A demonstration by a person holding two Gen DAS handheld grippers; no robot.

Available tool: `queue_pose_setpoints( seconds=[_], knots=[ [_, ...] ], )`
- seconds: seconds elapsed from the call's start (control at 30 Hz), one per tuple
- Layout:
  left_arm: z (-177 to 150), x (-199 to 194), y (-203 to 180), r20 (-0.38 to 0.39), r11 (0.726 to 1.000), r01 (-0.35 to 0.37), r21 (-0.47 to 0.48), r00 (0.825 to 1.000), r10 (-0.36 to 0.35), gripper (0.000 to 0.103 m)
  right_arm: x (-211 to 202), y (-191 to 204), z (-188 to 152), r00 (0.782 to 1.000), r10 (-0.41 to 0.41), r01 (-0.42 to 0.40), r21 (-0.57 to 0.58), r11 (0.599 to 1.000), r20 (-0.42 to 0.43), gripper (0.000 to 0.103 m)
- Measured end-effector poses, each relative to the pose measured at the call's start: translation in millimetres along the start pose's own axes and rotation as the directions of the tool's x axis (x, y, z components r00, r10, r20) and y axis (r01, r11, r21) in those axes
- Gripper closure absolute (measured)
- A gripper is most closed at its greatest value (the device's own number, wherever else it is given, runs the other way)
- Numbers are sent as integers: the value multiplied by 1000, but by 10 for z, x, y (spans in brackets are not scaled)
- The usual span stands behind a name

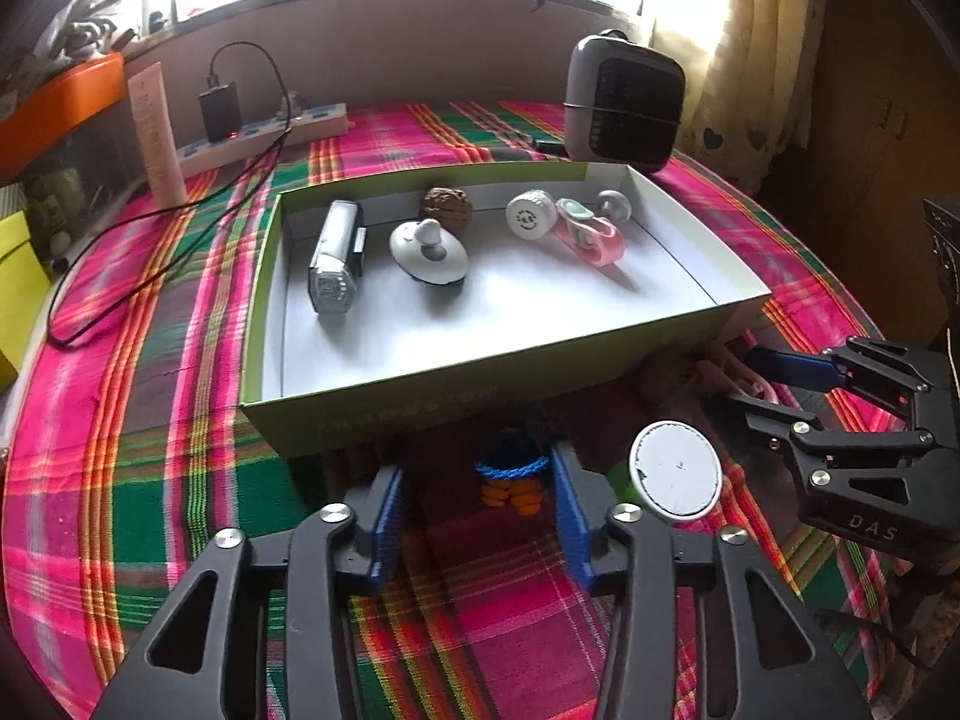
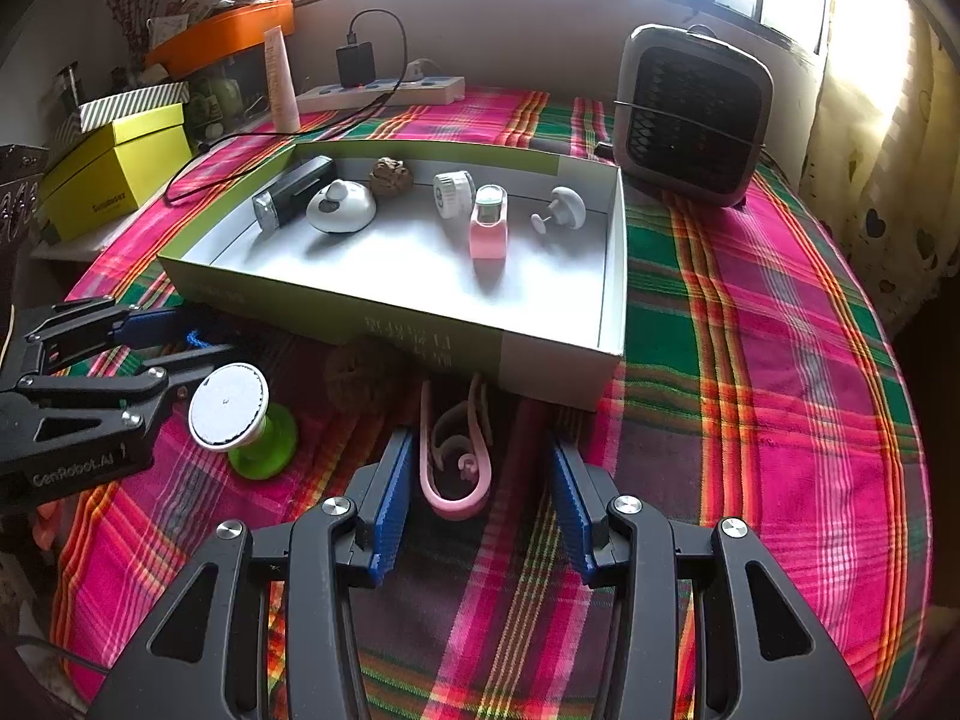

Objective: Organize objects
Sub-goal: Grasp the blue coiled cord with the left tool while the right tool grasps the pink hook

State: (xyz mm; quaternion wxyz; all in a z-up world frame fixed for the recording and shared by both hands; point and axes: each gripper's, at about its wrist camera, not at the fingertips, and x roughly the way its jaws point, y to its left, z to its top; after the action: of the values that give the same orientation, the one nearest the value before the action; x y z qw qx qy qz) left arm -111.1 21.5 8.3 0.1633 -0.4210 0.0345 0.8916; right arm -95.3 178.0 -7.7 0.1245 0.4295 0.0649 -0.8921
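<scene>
Left claw (image 1: 477, 516): jaws spread wide, gripping nothing, low over the plaid cloth (image 1: 150, 420).
Knitted toy (image 1: 513, 474): blue and orange, between the left claw's blue pads (image 1: 387, 525), toward 12 o'clock from their tips, apart from both; hard against the near wall of the box (image 1: 372, 408).
Right claw (image 2: 480, 504): jaws spread wide, gripping nothing.
Pink clip (image 2: 456, 462): flat on the cloth between the right claw's pads (image 2: 393, 498), nearer the left one, not plainly touching either; open end toward 12 o'clock, reaching the box's near wall.
Walnut outside the box (image 2: 360, 378): one, at 11 o'clock from the right claw, beside the near wall.
Green spool (image 2: 246, 423): one, white round face up, at 9 o'clock from the pink clip, just beside the left claw's outer finger.
Box: one, shallow, open-topped, white inside, green outside, at 12 o'clock from both claws.
Count inside the box: six things along the far side.
Box, from 9 toward 3 o'clock: one silver bike light (image 1: 336, 258), one white domed piece (image 1: 427, 252), one walnut (image 1: 447, 208) behind it, one white round roll (image 1: 529, 215), one pink clamp (image 1: 588, 232), one white knob (image 1: 613, 206).
Beyond the box: one grey heater (image 2: 693, 114) at 1 o'clock, one power strip (image 2: 384, 93) with a black charger (image 2: 355, 65) at 11 o'clock, one pale tube (image 2: 282, 81) upright beside it.
</scene>
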Motion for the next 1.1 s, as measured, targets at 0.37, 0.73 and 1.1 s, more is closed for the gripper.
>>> queue_pose_setpoints(
  seconds=[0.37,0.73,1.1],
  knots=[
    [-1,-2,50,4,1000,-15,-27,1000,16,78,0,0,1,1000,0,0,0,1000,0,58],
    [-4,-14,96,7,999,-14,-47,1000,15,86,0,-5,-1,1000,1,-1,0,1000,0,58],
    [-5,-16,96,6,999,-15,-47,1000,15,86,-4,17,6,1000,10,-10,-15,1000,4,72]
  ],
)
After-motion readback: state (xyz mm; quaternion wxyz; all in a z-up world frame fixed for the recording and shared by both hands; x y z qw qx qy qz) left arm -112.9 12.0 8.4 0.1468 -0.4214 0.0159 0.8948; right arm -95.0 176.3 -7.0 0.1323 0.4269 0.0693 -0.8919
